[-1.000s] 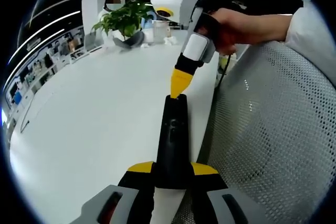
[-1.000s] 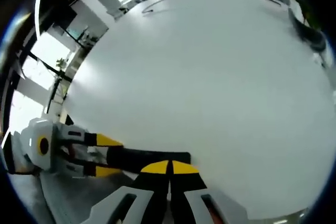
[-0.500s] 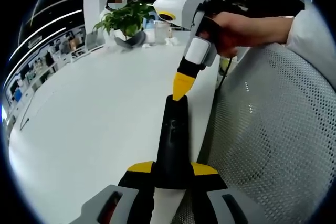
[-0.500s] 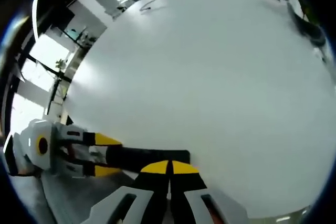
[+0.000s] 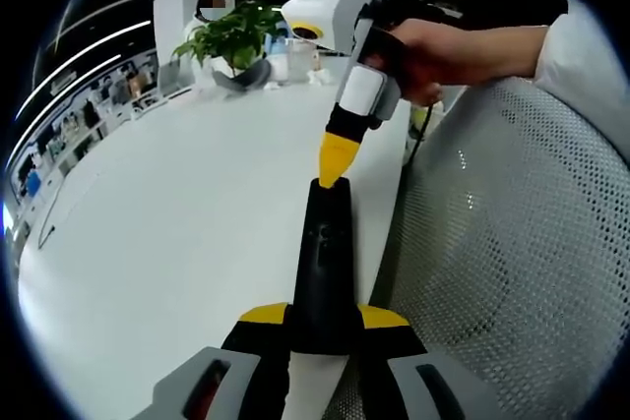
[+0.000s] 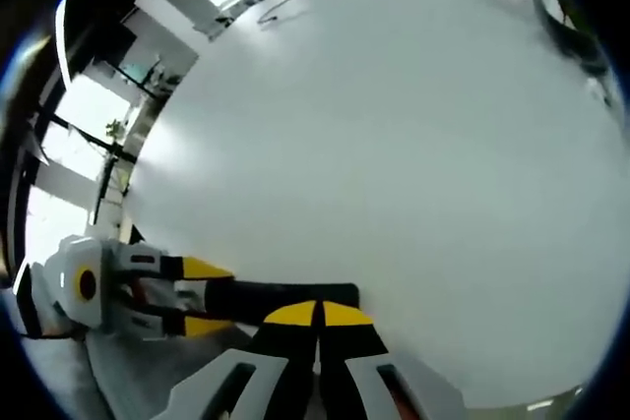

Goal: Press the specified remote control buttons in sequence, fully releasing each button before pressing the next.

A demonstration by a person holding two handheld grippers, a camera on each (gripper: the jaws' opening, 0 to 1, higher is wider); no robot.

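We see left gripper (image 5: 320,327) clamping black remote (image 5: 323,253); right gripper (image 6: 317,314), jaws together, tip on its far end. Buttons indistinct. Left gripper view adds plant (image 5: 234,34).

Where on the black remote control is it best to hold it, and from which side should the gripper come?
Grip the remote control across its narrow width at the near end, coming in along its length, as the left gripper does now. Its body is long and slim, and this probably leaves the far end free for the right gripper tip.
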